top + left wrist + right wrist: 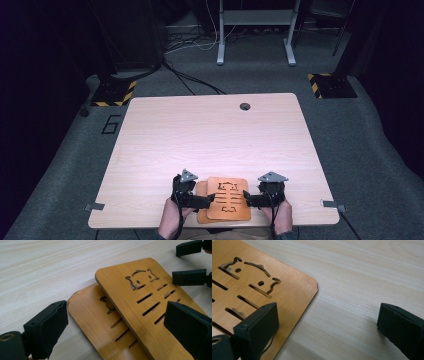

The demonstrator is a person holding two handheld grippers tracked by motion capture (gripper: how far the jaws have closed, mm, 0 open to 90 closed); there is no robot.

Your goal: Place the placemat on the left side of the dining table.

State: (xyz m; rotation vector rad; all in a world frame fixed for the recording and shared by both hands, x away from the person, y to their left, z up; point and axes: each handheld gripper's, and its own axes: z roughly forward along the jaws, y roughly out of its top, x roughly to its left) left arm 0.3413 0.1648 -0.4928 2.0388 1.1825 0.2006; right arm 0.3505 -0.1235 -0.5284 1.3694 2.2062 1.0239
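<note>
At the tabletop's (pixel 210 130) near edge | two stacked bamboo trivets (pixel 228 198), top one skewed right | left claw (pixel 209 199) and right claw (pixel 246 198) both spread apart, flanking | best grip: thin edge, squarely.

Upper board (pixel 228 198) overlapping lower board (pixel 92 317)

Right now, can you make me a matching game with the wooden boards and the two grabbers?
Things:
1. top bamboo board
2. bottom bamboo board
3. left gripper
4. right gripper

States:
A. open, at the stack's right edge
B. lies partly hidden under the other board
C. open, at the stack's left edge
D. lies on top, slots and cut-out shapes showing

Pairs: 1-D, 2-B, 3-C, 4-A
</note>
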